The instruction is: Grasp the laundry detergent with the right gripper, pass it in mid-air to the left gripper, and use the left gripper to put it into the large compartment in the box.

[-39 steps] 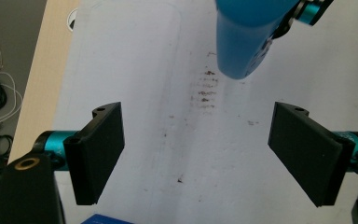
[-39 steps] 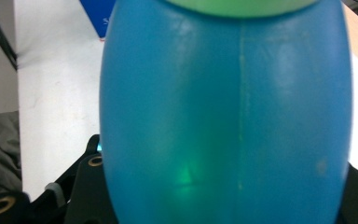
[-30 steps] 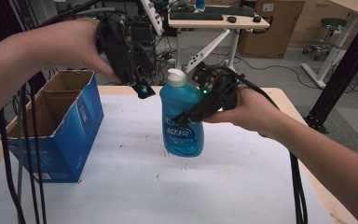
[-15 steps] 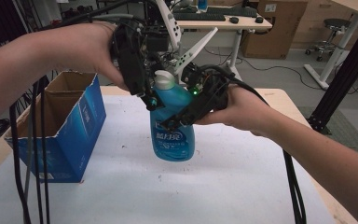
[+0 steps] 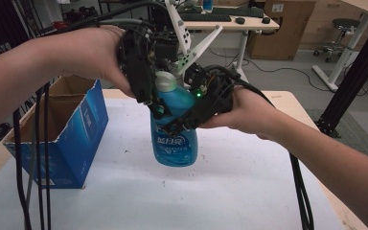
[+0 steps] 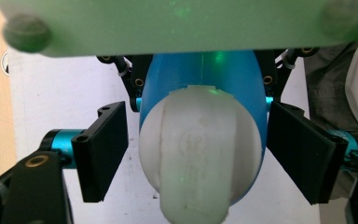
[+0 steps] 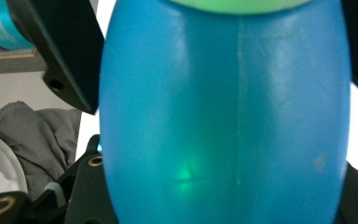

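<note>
Tongs first, high view: my right tongs (image 5: 184,125) are clamped on the body of the blue detergent bottle (image 5: 175,139), holding it upright just over the white desk (image 5: 230,191), right of the open blue cardboard box (image 5: 72,134). My left tongs (image 5: 155,103) come down over its white cap (image 5: 165,81).

Left gripper view: cap (image 6: 198,154) sits between the pads (image 6: 102,149), a gap visible on each side. Jaws have just been closing, not yet touching the cap.

Right gripper view: bottle wall (image 7: 223,116) pressed between my jaws.

Step in hand, by my reading: gripping the cap to open it. Next move calls for closing the left tongs squarely on the cap, then twisting while the right holds steady.
</note>
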